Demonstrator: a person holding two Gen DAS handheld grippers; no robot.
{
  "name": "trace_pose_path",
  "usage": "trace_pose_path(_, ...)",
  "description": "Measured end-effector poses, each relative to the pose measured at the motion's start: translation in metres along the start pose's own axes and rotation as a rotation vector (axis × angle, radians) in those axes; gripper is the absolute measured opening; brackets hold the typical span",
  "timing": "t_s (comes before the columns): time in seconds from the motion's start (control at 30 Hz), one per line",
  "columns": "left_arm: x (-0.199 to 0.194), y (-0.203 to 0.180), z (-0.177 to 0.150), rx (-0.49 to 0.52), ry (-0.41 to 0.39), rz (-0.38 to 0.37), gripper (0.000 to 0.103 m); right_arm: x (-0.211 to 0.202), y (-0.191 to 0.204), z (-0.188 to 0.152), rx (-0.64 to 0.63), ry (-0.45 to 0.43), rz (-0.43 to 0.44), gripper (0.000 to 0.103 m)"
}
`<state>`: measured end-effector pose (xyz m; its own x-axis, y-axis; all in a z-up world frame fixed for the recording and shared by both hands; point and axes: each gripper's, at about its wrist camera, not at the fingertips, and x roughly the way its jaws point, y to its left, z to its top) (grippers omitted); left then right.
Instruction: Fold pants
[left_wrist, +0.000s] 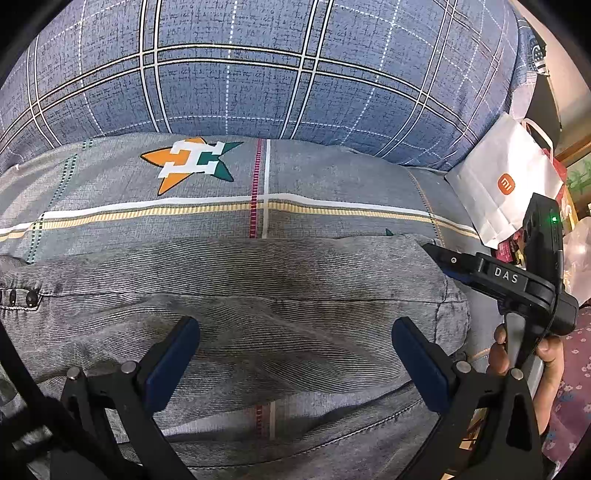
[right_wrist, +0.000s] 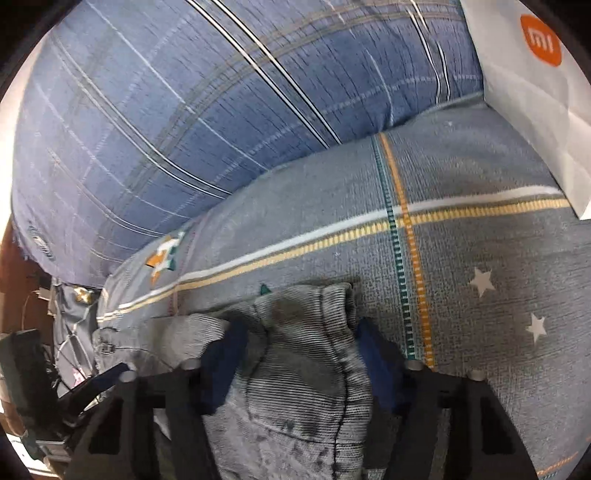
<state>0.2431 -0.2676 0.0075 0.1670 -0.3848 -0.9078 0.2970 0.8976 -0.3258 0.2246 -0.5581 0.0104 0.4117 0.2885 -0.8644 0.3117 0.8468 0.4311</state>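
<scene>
The grey pants (left_wrist: 258, 295) are lying folded on the bed (left_wrist: 332, 173), long axis crosswise. Their hem end is being straddled by the half-open right claw (right_wrist: 299, 354); the left claw (left_wrist: 295, 354) is being held wide open above the middle, gripping nothing.

The pants (right_wrist: 295, 369) run off the lower edge (right view blurred) — their full length hidden.

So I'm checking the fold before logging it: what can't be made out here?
- Pants: left end cut off by the left wrist view's edge.
- Right gripper: whether its fingers pinch the bunched denim; right wrist view is blurred.
- Paper bag: contents hidden by its own wall.
</scene>
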Motion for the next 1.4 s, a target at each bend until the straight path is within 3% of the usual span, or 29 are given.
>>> trace_pose_path(0.07,0.001,0.001,0.0,-0.004,0.003,-0.001,0.103,0.0,-0.004,0.001,0.019,0.005,-0.011,0.042)
trace_pose_path(0.2,0.001,0.003,0.001,-0.02,0.008,-0.005,0.103,0.001,-0.011,0.002,0.035,0.011,-0.001,0.032)
trace_pose_path(0.23,0.002,0.003,0.001,-0.021,0.01,-0.006,0.103,0.0,-0.009,0.002,0.02,0.006,-0.018,0.018)
trace_pose_path(0.33,0.001,0.002,-0.001,-0.031,0.02,-0.012,0.103,-0.015,-0.004,-0.003,0.019,-0.043,0.013,0.01)
trace_pose_path(0.6,-0.006,-0.003,0.003,-0.091,0.05,-0.126,0.103,-0.125,0.049,-0.085,-0.18,-0.27,0.235,0.009)
trace_pose_path(0.77,0.013,-0.012,0.005,-0.087,0.117,-0.119,0.102,-0.124,0.065,-0.13,-0.239,-0.252,0.272,0.009)
trace_pose_path(0.87,0.011,-0.003,0.003,-0.157,0.119,-0.192,0.102,-0.116,0.067,-0.15,-0.258,-0.241,0.271,0.009)
trace_pose_path(0.93,0.012,-0.002,0.005,-0.178,0.114,-0.139,0.102,-0.119,0.067,-0.163,-0.267,-0.258,0.265,0.009)
trace_pose_path(1.0,0.021,-0.005,0.004,-0.165,0.149,-0.083,0.088,-0.121,0.067,-0.171,-0.278,-0.275,0.264,0.009)
trace_pose_path(1.03,0.029,-0.007,0.003,-0.154,0.187,-0.047,0.065,-0.122,0.067,-0.175,-0.286,-0.279,0.261,0.009)
trace_pose_path(1.07,0.036,-0.007,0.002,-0.152,0.218,-0.021,0.021,-0.123,0.065,-0.177,-0.287,-0.275,0.267,0.009)
trace_pose_path(1.1,0.04,-0.005,0.001,-0.165,0.238,-0.001,0.008,-0.122,0.064,-0.177,-0.286,-0.269,0.275,0.009)
trace_pose_path(1.13,0.035,0.003,0.0,-0.222,0.225,-0.027,0.007,-0.122,0.062,-0.176,-0.279,-0.265,0.279,0.009)
trace_pose_path(1.2,0.007,0.007,-0.004,-0.266,0.128,-0.091,0.007,-0.122,0.056,-0.17,-0.254,-0.271,0.275,0.009)
trace_pose_path(1.33,-0.063,-0.003,-0.038,-0.248,-0.054,-0.195,0.006,-0.14,0.037,-0.164,-0.203,-0.314,0.295,0.009)
trace_pose_path(1.4,-0.082,-0.014,-0.07,-0.165,-0.097,-0.189,0.006,-0.153,0.032,-0.179,-0.22,-0.336,0.289,0.009)
